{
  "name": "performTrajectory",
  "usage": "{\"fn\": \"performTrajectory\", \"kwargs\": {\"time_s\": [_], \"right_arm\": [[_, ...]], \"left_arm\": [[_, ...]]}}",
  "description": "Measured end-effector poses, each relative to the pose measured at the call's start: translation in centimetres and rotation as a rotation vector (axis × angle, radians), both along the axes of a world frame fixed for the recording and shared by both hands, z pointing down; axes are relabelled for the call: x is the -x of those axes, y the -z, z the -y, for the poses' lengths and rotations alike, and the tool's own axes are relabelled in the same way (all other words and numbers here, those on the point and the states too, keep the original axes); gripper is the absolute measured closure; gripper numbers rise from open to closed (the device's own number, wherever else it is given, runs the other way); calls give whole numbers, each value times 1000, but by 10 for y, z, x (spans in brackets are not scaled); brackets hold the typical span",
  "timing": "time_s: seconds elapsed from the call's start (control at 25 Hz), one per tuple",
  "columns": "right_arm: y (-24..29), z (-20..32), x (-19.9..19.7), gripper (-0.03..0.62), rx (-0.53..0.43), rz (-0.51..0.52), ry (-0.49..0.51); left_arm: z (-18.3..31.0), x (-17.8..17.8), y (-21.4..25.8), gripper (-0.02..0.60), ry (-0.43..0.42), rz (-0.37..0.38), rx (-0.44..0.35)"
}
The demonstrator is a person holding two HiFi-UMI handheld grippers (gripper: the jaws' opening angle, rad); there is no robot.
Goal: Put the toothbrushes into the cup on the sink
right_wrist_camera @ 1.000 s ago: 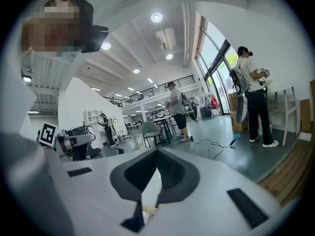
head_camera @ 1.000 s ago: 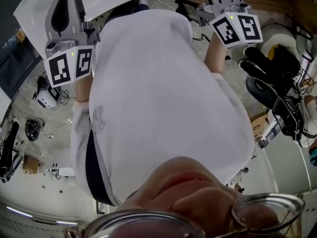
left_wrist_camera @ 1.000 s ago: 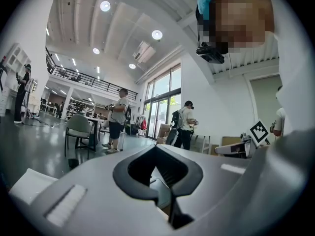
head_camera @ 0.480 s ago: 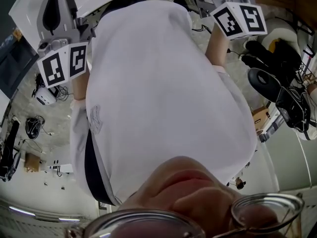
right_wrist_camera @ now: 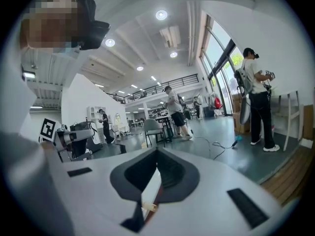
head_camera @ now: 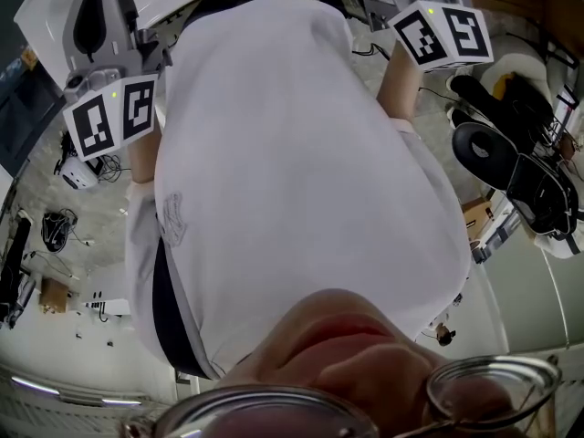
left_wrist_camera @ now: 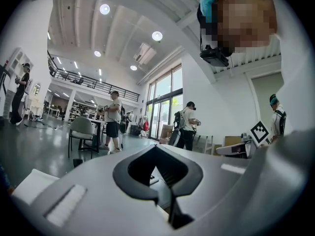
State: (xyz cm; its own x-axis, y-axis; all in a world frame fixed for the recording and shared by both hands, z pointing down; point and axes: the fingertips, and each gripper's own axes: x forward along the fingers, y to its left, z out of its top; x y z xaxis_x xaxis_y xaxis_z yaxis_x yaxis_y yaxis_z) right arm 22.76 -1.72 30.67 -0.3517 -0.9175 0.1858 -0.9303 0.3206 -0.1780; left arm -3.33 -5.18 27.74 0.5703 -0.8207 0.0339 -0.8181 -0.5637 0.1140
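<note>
A grey chair (right_wrist_camera: 152,128) stands on the glossy floor (right_wrist_camera: 216,154); a person (right_wrist_camera: 256,97) stands by tall windows (right_wrist_camera: 222,75); round ceiling lights (right_wrist_camera: 161,14) glow.

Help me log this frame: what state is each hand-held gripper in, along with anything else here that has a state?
Left hand-held gripper: shut, jaws together, nothing between them.
Right hand-held gripper: shut, jaws together.
Grey chair: upright, unoccupied.
Ceiling lights: on.
</note>
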Motion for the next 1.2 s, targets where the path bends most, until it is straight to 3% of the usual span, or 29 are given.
{"fn": "performTrajectory", "kwargs": {"time_s": [0.4,1.2], "right_arm": [[-8,3,10,586,42,-17,58],[1,24,23,586,77,-43,73]], "left_arm": [[-4,6,1,575,29,3,8],[25,18,5,576,13,1,34]]}}
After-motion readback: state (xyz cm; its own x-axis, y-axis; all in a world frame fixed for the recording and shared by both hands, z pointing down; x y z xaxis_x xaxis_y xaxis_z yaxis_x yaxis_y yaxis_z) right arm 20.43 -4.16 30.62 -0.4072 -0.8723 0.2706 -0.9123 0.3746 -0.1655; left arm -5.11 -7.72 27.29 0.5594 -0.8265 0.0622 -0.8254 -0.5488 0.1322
